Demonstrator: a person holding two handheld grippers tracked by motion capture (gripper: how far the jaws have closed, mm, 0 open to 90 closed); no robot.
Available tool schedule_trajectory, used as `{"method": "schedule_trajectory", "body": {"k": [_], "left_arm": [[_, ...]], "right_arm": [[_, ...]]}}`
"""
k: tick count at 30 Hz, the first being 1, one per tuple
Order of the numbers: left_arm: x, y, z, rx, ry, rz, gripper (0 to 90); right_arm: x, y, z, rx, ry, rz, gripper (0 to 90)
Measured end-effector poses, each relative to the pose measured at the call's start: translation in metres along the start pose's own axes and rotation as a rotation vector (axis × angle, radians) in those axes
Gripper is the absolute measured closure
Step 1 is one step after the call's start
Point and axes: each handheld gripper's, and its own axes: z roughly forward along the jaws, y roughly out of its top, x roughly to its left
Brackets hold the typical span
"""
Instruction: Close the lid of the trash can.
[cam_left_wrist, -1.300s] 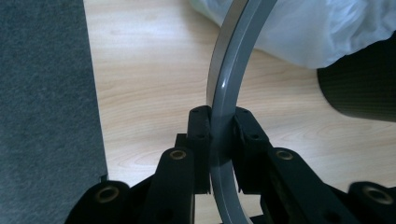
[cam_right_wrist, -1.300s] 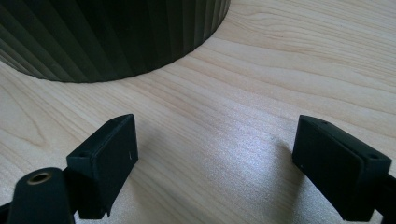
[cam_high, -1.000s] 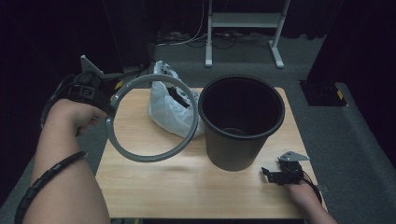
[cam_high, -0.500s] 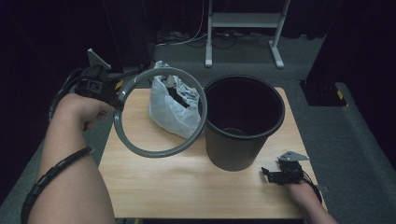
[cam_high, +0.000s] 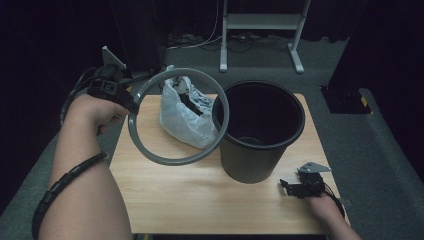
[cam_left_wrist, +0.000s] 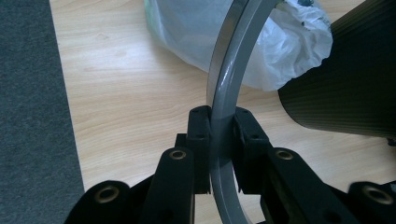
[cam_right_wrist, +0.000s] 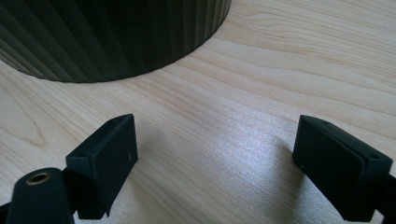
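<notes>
Compared with the earlier frames, the grey ring (cam_high: 178, 116) sits higher and farther right, its far edge now overlapping the rim of the bin (cam_high: 260, 131) in the high view; the left hand (cam_high: 92, 111) has risen with it, while the right gripper (cam_high: 294, 188) remains at the table's near right corner.

Ring: a smooth, glossy grey hoop, flat in section, held tilted above the table (cam_high: 165, 195). In the left gripper view the left gripper (cam_left_wrist: 221, 126) has its two black jaws clamped on the band of the ring (cam_left_wrist: 229, 93), one jaw on each face, so that the hoop rises edge-on between them.

Bin: a black round container with an open top, a rolled rim and fine vertical ribbing on its wall (cam_right_wrist: 107, 37), standing upright on the table right of centre.

Bag (cam_high: 185, 117): thin, crumpled, translucent white plastic, lying on the table just left of the bin and seen partly through the ring; whether it touches the bin cannot be told. In the left gripper view the bag (cam_left_wrist: 289, 42) lies beyond the ring and beside the bin (cam_left_wrist: 345, 88).

Table: pale wood-grain laminate, rectangular, on grey carpet (cam_left_wrist: 32, 116).

Right gripper (cam_right_wrist: 215, 163): jaws spread wide and holding nothing, resting low over the tabletop (cam_right_wrist: 280, 70) near the foot of the bin but apart from it.
</notes>
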Motion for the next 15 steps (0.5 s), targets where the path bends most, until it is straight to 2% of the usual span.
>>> {"method": "schedule_trajectory", "body": {"k": [15], "left_arm": [[-0.028, 0.019, 0.009, 0.008, -0.009, 0.034, 78.5]], "right_arm": [[0.000, 0.000, 0.000, 0.001, 0.000, 0.002, 13.5]]}}
